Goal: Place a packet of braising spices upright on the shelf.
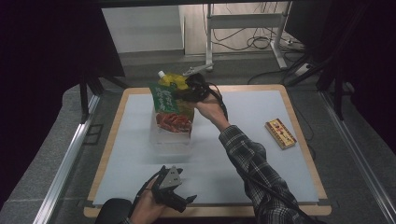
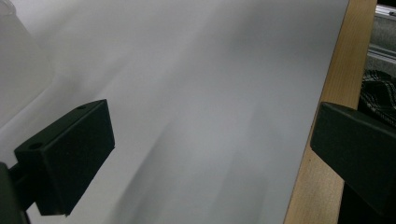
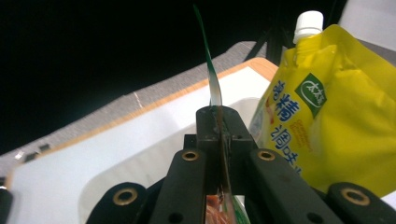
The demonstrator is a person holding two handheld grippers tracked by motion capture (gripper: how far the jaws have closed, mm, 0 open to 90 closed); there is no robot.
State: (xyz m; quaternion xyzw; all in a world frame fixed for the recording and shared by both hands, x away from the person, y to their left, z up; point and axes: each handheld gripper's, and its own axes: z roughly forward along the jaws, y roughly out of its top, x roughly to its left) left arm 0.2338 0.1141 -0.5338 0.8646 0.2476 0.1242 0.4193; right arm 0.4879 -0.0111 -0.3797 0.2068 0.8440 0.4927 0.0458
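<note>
While the right gripper (image 1: pixel 190 88) pinches the top edge of a green packet (image 1: pixel 169 108) in the upper middle of the high view, the work in hand looks like lowering that packet into the clear plastic bin (image 1: pixel 172 138) just below it, where a yellow spouted pouch (image 1: pixel 180 81) already stands right behind. In the right gripper view the 2 black jaws are pressed together on the thin packet (image 3: pixel 211 79), whose edge rises from between them at the centre of the frame, with the yellow pouch (image 3: pixel 327 112) just beside at the right. The next move, as I judge it, calls for easing the packet down until it rests in the bin, then parting the jaws without toppling the pouch. The left gripper (image 1: pixel 173 189) hangs near the lower edge of the high view over the white mat (image 1: pixel 243 158), its jaws wide apart and holding nothing. A small patterned box (image 1: pixel 280 133) lies well apart at the right of the mat
</note>
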